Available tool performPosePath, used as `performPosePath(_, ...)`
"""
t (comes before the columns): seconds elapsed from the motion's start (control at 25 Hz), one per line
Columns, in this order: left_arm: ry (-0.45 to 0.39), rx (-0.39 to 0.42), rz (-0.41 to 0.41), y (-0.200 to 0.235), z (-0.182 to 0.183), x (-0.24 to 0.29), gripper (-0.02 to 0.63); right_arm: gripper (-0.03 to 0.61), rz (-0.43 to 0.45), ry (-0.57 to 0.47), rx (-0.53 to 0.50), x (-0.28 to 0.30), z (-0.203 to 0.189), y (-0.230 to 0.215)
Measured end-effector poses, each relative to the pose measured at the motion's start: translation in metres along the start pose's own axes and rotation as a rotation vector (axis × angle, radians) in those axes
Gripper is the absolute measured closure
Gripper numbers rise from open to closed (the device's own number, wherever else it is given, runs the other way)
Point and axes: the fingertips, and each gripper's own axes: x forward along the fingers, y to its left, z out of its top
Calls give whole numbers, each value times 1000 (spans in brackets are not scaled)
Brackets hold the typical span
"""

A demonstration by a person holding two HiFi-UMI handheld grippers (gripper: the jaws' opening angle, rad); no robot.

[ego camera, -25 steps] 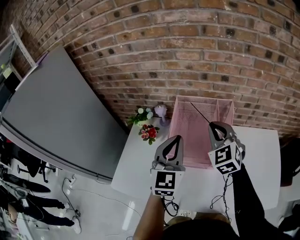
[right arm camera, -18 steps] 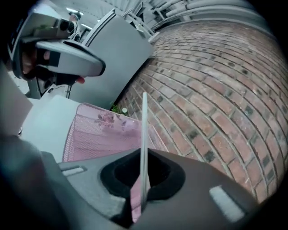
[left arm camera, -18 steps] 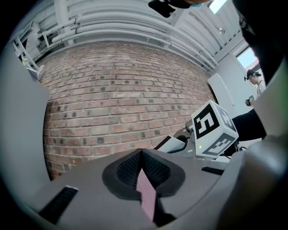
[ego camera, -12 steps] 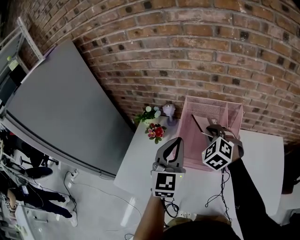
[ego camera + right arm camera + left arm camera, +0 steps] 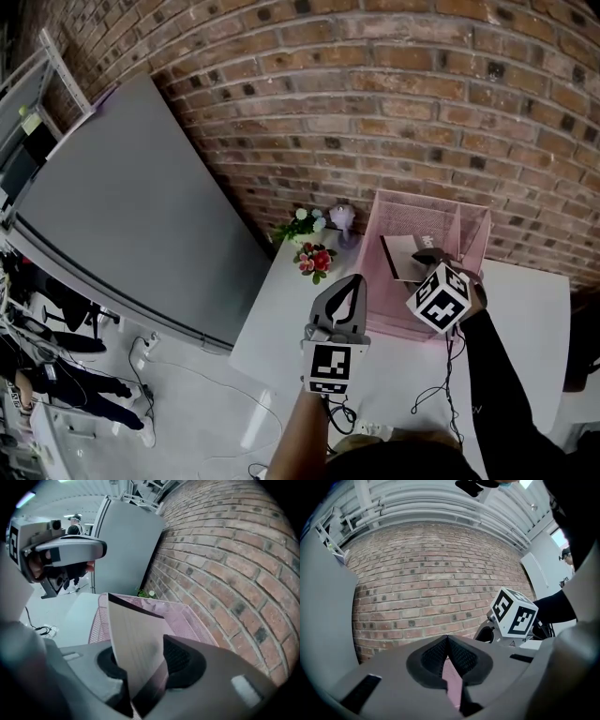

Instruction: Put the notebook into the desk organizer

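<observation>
Jaws of the right gripper [image 5: 429,257] have just been opening, the notebook [image 5: 136,639] loose between them and sunk lower into the desk organizer [image 5: 473,217]; the left gripper [image 5: 447,638] shows its jaws together only in its own view.

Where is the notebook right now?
In the head view, right of centre, the notebook sits tilted in the pink mesh organizer by the brick wall, between the right gripper's jaws, which have just been opening.

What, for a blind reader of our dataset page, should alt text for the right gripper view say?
A notebook stands between the gripper's fingers, which have just been opening, over a pink mesh organizer. A brick wall fills the right; a white table lies left.
</observation>
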Motion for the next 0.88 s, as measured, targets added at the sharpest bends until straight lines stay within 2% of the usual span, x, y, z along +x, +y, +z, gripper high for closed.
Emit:
performPosePath(0.08,3,2,2,0,-1,-1,606,390,49,1,-2,0,0,8)
performPosePath(0.16,5,3,4,0,-1,-1,606,368,88,6,-11,0,1,14)
performPosePath(0.28,6,5,8,2,-1,-4,606,282,164,24,-34,0,0,28)
performPosePath(0.4,6,6,13,3,0,-7,606,238,212,29,-40,0,1,39)
performPosePath(0.64,15,7,21,9,-2,-15,606,190,278,44,-59,-3,-3,60)
performPosePath(0.88,13,4,15,11,-1,-23,606,189,248,46,-40,-7,-1,65)
